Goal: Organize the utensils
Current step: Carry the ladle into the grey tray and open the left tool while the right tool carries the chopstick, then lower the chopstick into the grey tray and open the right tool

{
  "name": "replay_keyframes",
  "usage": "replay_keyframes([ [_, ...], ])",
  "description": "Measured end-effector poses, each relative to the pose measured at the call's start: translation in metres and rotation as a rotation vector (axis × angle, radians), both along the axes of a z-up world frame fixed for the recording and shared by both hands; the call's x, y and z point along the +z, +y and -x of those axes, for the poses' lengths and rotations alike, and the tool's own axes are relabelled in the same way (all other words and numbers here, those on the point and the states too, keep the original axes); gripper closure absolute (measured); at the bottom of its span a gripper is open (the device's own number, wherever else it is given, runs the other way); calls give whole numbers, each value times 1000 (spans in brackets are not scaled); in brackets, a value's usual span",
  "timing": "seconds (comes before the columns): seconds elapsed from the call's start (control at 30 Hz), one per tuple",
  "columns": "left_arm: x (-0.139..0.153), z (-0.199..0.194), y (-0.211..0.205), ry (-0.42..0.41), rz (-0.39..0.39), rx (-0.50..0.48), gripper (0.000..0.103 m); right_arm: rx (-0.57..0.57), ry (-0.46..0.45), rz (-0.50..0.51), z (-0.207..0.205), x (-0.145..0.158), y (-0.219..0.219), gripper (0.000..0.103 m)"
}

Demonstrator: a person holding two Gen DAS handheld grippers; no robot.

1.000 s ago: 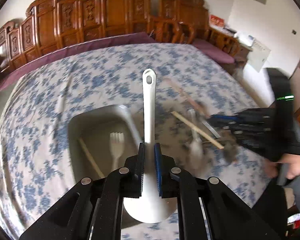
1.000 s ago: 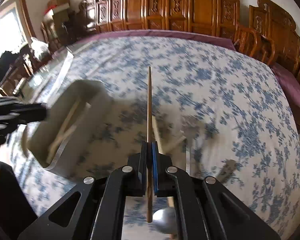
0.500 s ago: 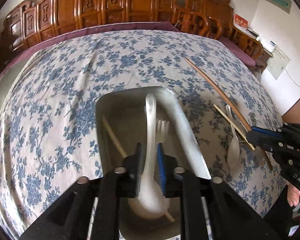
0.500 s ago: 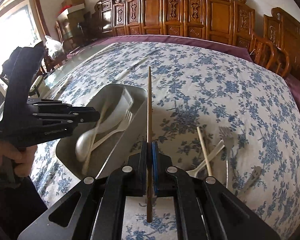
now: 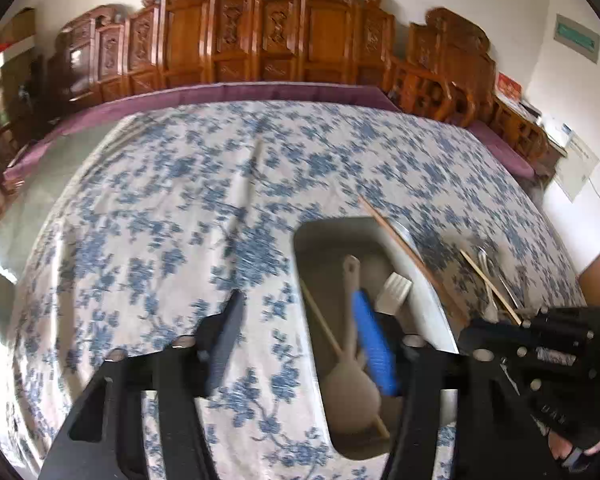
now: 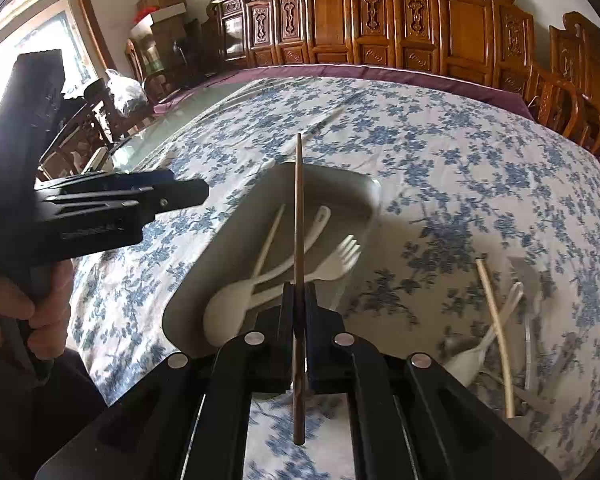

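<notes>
A grey tray lies on the blue-flowered tablecloth. In it lie a white spoon, a white fork and a pale chopstick. My left gripper is open and empty, its right finger over the tray; it also shows at the left of the right wrist view. My right gripper is shut on a brown chopstick, held over the tray; that chopstick crosses the tray rim in the left wrist view.
Loose utensils lie on the cloth right of the tray: a pale chopstick, a white spoon and a metal fork, also shown in the left wrist view. Carved wooden chairs line the far table edge.
My left gripper has let go of the white spoon, which now lies in the tray, and has opened and shifted left. My right gripper has brought the brown chopstick over the tray.
</notes>
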State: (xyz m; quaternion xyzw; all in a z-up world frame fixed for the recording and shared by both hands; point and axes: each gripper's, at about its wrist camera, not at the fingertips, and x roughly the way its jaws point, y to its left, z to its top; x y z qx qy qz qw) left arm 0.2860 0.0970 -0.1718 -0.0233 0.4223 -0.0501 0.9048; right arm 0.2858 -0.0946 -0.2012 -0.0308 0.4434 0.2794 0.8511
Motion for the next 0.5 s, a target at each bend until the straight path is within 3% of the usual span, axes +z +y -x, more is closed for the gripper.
replay_keyframes([
  [0.3,-5,-2,18,3,-13,56,30,2,57,7,-6,-19,27,97],
  [0.5,-7,-4,21,6,-12,66,29,-10,84,41,-12,-33,31,97],
])
